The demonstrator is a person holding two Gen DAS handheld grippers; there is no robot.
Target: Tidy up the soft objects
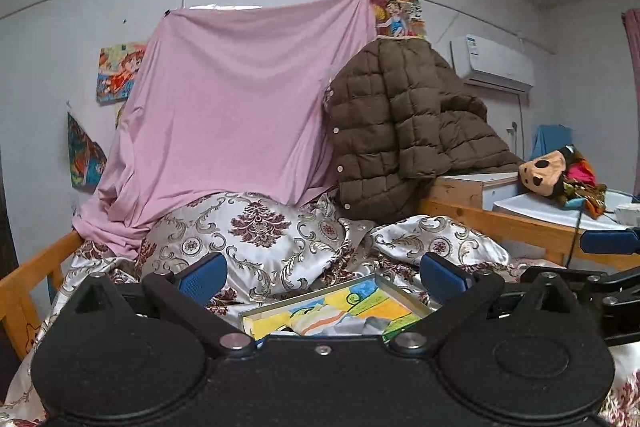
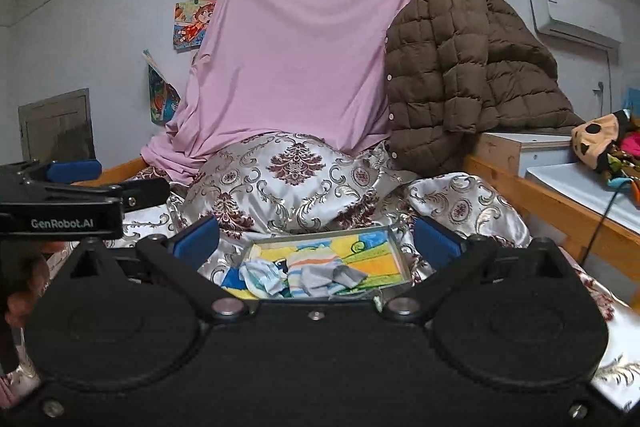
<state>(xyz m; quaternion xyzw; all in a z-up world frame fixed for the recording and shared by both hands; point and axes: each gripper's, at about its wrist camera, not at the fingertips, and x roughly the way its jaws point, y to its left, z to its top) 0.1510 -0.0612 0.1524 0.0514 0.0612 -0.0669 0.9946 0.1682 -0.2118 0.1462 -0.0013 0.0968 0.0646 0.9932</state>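
Note:
A shallow tray (image 2: 394, 245) with a bright painted bottom lies on the patterned bedspread (image 2: 288, 183). Small striped socks (image 2: 312, 273) lie bunched in its near half; they also show in the left wrist view (image 1: 320, 321). My right gripper (image 2: 316, 239) is open and empty, its blue pads (image 2: 198, 239) standing wide on either side of the tray, above it. My left gripper (image 1: 324, 273) is open and empty too, just short of the tray (image 1: 404, 297). The left gripper also shows at the left of the right wrist view (image 2: 74, 169).
A pink sheet (image 2: 304, 55) hangs over the back of the bed. A brown quilted jacket (image 2: 464, 67) is draped at the right. A wooden bed rail (image 2: 560, 207) runs along the right, with a white desk and a plush toy (image 2: 600, 143) beyond it.

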